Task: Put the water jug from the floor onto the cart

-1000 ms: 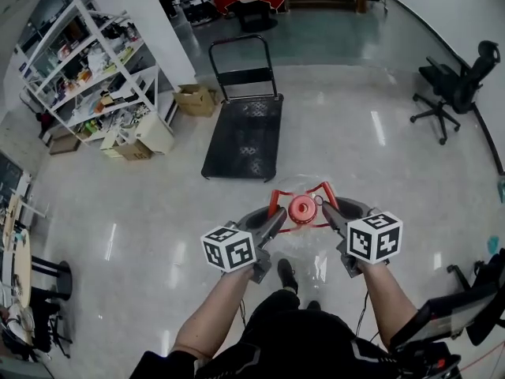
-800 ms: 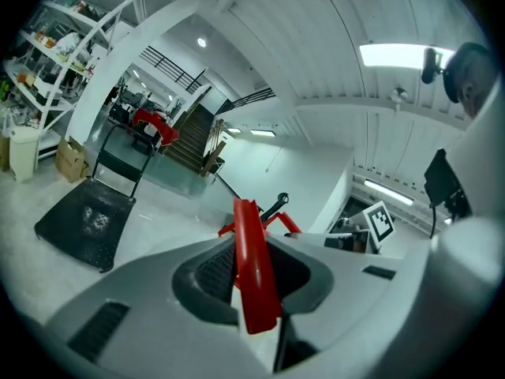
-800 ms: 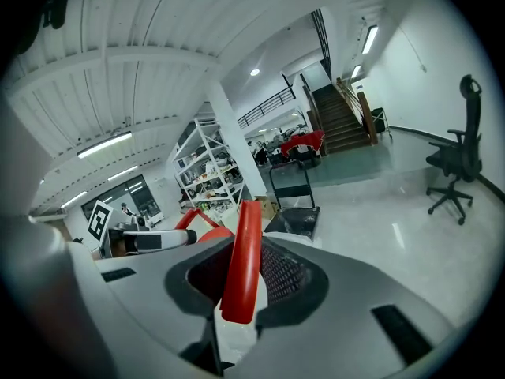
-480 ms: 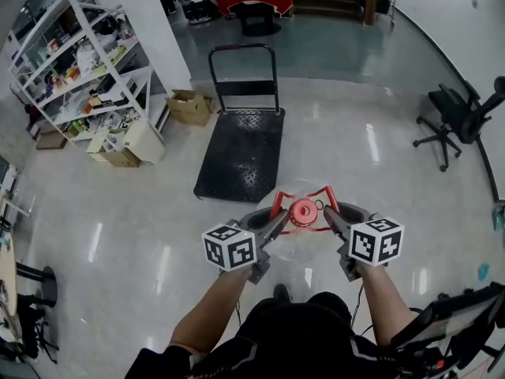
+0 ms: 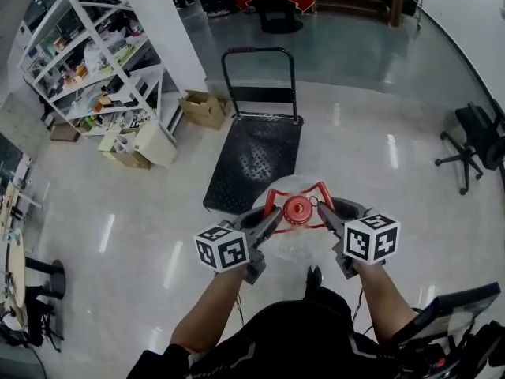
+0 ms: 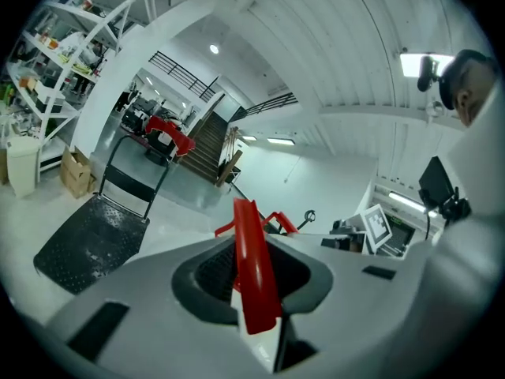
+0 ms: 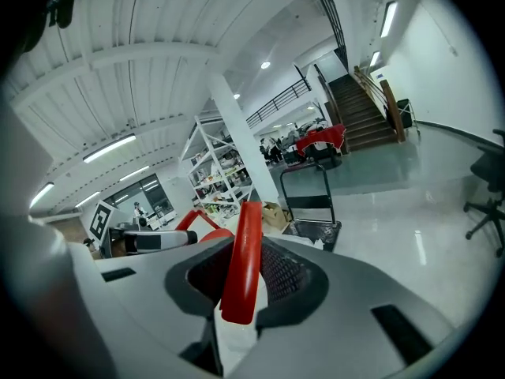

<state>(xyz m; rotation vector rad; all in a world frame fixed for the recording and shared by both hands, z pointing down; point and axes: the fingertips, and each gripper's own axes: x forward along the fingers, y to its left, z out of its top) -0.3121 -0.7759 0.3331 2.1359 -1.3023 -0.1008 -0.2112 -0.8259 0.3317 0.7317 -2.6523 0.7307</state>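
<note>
The water jug (image 5: 298, 209), a clear bottle with a red cap, hangs in the air at the near end of the cart (image 5: 252, 160), in front of the person's chest and not on the cart's black deck. The left tongs (image 5: 272, 215) pinch the left arm of the jug's red handle (image 5: 272, 198), and the right tongs (image 5: 323, 215) pinch its right arm. In the left gripper view a red strip of that handle stands clamped upright between the pads of the left tongs (image 6: 254, 290). The right gripper view shows the same at the right tongs (image 7: 237, 283), with the cart beyond them. The cart's push bar (image 5: 256, 51) stands at its far end. A cardboard box (image 5: 203, 109) lies just left of the cart, with a white shelf rack (image 5: 95, 61) further left. An office chair (image 5: 477, 136) stands well to the cart's right on the glossy floor (image 5: 379, 109).
</note>
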